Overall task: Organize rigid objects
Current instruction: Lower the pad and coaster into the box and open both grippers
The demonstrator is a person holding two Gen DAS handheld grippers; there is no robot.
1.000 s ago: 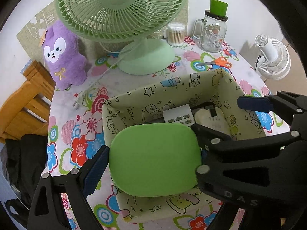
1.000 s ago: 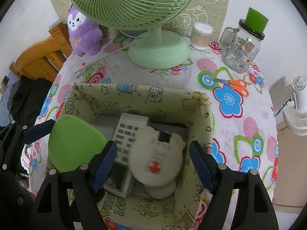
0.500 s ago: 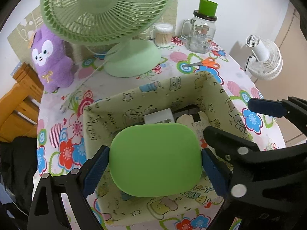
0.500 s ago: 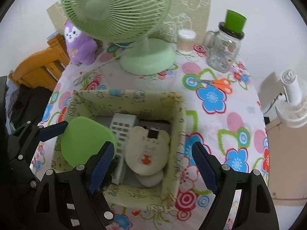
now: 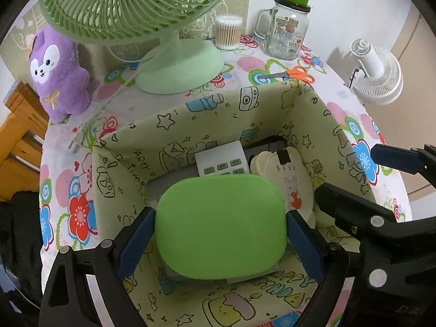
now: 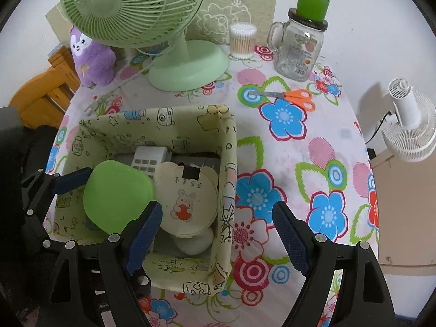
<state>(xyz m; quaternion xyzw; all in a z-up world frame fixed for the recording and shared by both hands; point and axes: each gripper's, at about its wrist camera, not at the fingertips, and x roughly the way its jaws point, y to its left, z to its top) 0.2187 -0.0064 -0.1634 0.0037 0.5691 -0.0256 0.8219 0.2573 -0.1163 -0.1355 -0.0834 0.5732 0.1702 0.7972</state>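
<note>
One flat green rounded-square plastic case [image 5: 220,226] is sitting clamped in the left gripper's [image 5: 220,234] jaws, inside the one pale-green printed fabric bin [image 6: 228,163], beside one cream round fan [image 6: 188,199]. The right gripper's [image 6: 218,231] jaws are hanging apart, empty, straddling the bin's wall.

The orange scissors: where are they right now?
The orange scissors lie flat on the flowered tablecloth, outside the fabric box, beyond its far right corner and just in front of the glass jar.
</note>
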